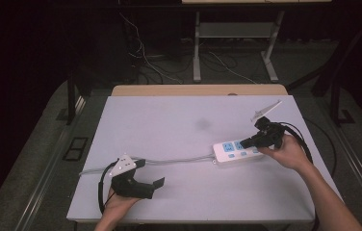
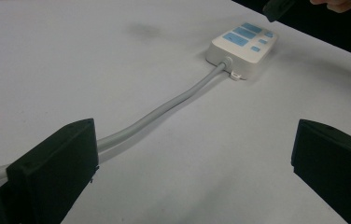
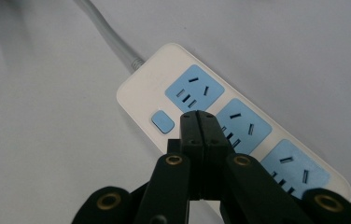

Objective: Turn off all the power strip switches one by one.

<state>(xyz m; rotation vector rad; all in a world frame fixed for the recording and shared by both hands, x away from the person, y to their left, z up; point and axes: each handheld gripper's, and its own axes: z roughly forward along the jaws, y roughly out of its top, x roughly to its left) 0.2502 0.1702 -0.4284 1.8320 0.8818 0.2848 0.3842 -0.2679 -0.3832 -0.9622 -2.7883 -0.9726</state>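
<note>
A white power strip [image 1: 236,150] with blue sockets and small blue switches lies on the right half of the white table [image 1: 179,125]. Its grey cable [image 1: 174,160] trails left across the table. My right gripper [image 1: 246,142] hangs just above the strip with its jaws shut and nothing between them. In the right gripper view its tips [image 3: 200,122] hover over the strip [image 3: 145,84], between a blue switch [image 3: 162,121] and the middle socket. My left gripper [image 1: 152,185] rests at the front left, jaws open and empty. The cable [image 2: 164,109] runs past its left jaw toward the strip [image 2: 241,44].
The table's front edge lies close to the left hand. Behind the table stands a wooden edge [image 1: 198,90], then a metal frame's legs [image 1: 197,48] and loose wires [image 1: 140,53] on the floor.
</note>
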